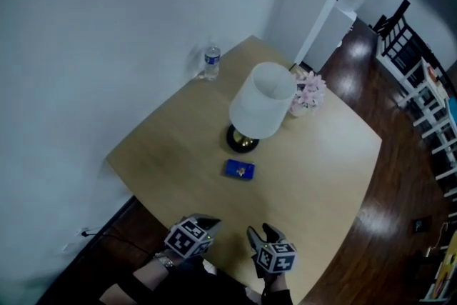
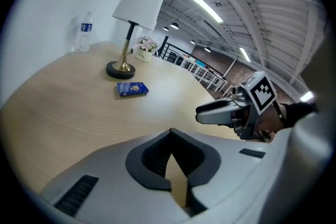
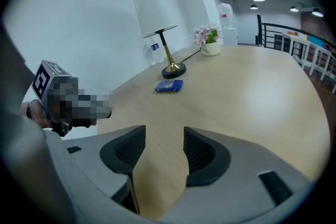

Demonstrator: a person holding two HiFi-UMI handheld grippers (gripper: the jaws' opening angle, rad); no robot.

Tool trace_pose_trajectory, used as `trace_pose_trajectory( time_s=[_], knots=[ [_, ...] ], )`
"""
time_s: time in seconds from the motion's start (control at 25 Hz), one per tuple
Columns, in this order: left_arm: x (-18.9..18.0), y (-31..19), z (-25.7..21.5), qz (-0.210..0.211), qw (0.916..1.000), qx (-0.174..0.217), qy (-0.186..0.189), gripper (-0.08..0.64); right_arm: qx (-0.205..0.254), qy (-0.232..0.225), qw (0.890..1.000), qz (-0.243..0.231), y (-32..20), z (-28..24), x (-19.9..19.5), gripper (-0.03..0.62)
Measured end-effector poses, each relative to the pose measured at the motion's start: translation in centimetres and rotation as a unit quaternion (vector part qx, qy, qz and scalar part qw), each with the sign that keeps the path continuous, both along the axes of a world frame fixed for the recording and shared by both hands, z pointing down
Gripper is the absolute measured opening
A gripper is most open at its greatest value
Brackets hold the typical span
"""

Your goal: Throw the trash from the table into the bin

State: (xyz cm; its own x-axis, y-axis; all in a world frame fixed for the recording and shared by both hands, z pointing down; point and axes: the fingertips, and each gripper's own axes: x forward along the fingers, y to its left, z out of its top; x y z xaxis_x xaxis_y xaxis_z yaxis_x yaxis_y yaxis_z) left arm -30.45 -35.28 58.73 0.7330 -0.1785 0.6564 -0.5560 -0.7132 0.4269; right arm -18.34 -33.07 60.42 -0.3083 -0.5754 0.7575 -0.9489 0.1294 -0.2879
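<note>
**Clerk:** Wooden table (image 1: 335, 153), white wall behind, dark floor around it. What hazards get entered first?

**Checker:** Hazard one: the left gripper (image 2: 170, 136) arrives with its tips together, so it would push the piece along the tabletop instead of taking it. Hazard two: the blue box (image 1: 239, 169) is low and flat, so jaws coming in too high would probably slide off its edges. Hazard three: the lamp (image 1: 262, 100) stands just behind the box, and an overlong reach could knock its brass foot.

**Clerk:** And the tools themselves?

**Checker:** Left gripper: pads meet at the tips, nothing between them, bare wood below. Right gripper (image 3: 164, 135): jaws roughly half apart, only tabletop in the gap, nothing held. Both hang side by side over the near edge and touch nothing.

**Clerk:** What lies further out?

**Checker:** Blue box: alone near mid-table, well ahead of both grippers, probably the trash. Lamp: white shade, upright. Pot of pink flowers (image 1: 308, 93): beside the lamp on the far side. Water bottle (image 1: 211, 62): upright by the wall, possibly trash too, and whether it is empty cannot be told. Bin: in no view, so the carry has no visible destination yet
</note>
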Motion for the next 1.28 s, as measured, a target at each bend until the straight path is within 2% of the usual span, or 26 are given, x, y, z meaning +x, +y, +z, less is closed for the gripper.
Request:
trace_pose_trajectory(
  time_s=[0.28,0.48,0.6,0.68,0.8,0.92,1.0,1.16,1.28],
  knots=[
    [-1.2,-3.3,0.2,-0.002,1.0,-0.002,0.007,0.0,0.038,0.039,0.995,-0.083,-11.7,1.5,-1.7,0.243],
    [-1.1,-4.6,0.4,0.0,0.9999,-0.005,0.014,0.0,0.046,0.09,0.98,-0.174,-17.9,2.7,-2.9,0.415],
    [-1.4,-4.7,0.9,0.0,0.9999,-0.011,0.01,0.0,0.056,0.121,0.964,-0.229,-20.3,3.3,-3.7,0.445],
    [-1.6,-4.7,1.3,-0.002,0.9998,-0.016,0.008,0.0,0.059,0.121,0.955,-0.265,-21.0,3.7,-4.5,0.458],
    [-1.9,-4.7,1.7,-0.005,0.9997,-0.022,0.007,0.0,0.049,0.12,0.943,-0.306,-21.1,4.5,-5.4,0.459],
    [-2.1,-4.7,2.0,-0.007,0.9996,-0.027,0.006,0.0,0.037,0.135,0.936,-0.322,-20.9,5.8,-5.3,0.459],
    [-2.2,-4.7,2.1,-0.008,0.9996,-0.028,0.005,0.0,0.03,0.142,0.936,-0.32,-20.7,6.3,-5.0,0.459],
    [-2.3,-4.8,2.1,-0.014,0.9995,-0.03,0.005,0.0,0.032,0.138,0.943,-0.301,-20.3,6.3,-4.9,0.442],
    [-2.5,-4.9,2.3,-0.018,0.9993,-0.031,0.005,0.0,0.036,0.138,0.948,-0.284,-19.8,6.2,-5.2,0.319]
  ],
)
